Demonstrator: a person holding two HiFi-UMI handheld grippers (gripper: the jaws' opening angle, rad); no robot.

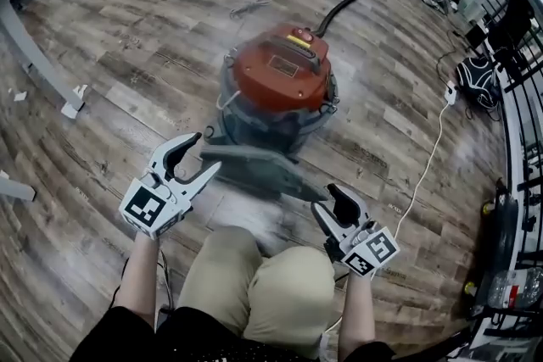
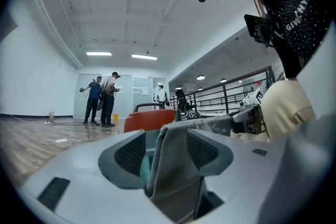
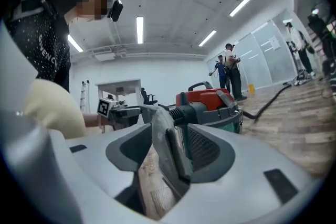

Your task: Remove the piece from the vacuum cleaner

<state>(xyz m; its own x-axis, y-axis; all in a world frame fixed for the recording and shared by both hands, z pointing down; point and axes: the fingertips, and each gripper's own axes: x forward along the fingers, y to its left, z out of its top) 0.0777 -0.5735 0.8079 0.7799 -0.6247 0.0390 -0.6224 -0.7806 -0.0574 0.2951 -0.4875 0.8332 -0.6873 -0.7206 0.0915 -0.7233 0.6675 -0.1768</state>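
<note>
Both the left gripper [image 1: 204,153] and right gripper [image 1: 326,201], fingers spread wide and clamping nothing, straddle opposite ends of the grey nozzle piece [image 1: 254,169], which sits just before the vacuum cleaner [image 1: 280,72], seemingly to share its length.

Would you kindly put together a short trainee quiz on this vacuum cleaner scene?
1. True or false: the red-lidded, grey-drummed vacuum cleaner stands on a table.
2. What sits between the jaws of the left tool? A a brush; B the flat grey plastic nozzle piece; C nothing.
3. Fill in: the jaws of the right tool stand ___ (apart/together).
Key: 1 false, it stands on the wooden plank floor; 2 B; 3 apart.
</note>
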